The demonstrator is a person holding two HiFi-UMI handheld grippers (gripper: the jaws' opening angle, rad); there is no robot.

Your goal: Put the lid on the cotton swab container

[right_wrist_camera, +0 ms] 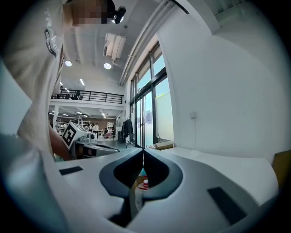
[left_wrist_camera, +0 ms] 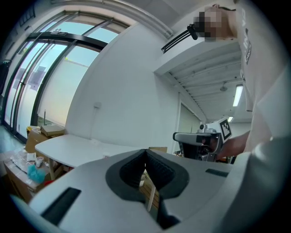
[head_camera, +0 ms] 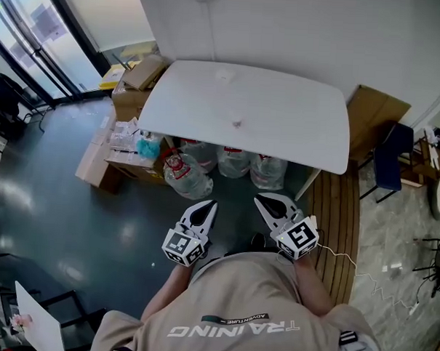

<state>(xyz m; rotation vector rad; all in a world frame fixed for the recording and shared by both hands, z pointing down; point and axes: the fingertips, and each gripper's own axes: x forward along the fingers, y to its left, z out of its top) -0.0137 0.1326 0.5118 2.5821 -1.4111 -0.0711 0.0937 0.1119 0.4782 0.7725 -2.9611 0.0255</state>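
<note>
A white table (head_camera: 281, 115) stands ahead of me in the head view. Two small things lie on it: a pale roundish one (head_camera: 224, 75) near the far edge and a tiny one (head_camera: 237, 123) at mid-table; both are too small to identify. My left gripper (head_camera: 206, 209) and right gripper (head_camera: 265, 202) are held close to my body, short of the table's near edge, both shut and empty. In the left gripper view the jaws (left_wrist_camera: 145, 152) meet with nothing between, and the right gripper (left_wrist_camera: 200, 139) shows beside them. The right gripper's jaws (right_wrist_camera: 143, 152) are likewise closed.
Large water bottles (head_camera: 235, 163) sit on the floor under the table. Cardboard boxes (head_camera: 129, 87) pile up at its left end. A wooden board (head_camera: 372, 112) and a blue chair (head_camera: 392, 160) stand to the right, on slatted wooden flooring (head_camera: 335, 212).
</note>
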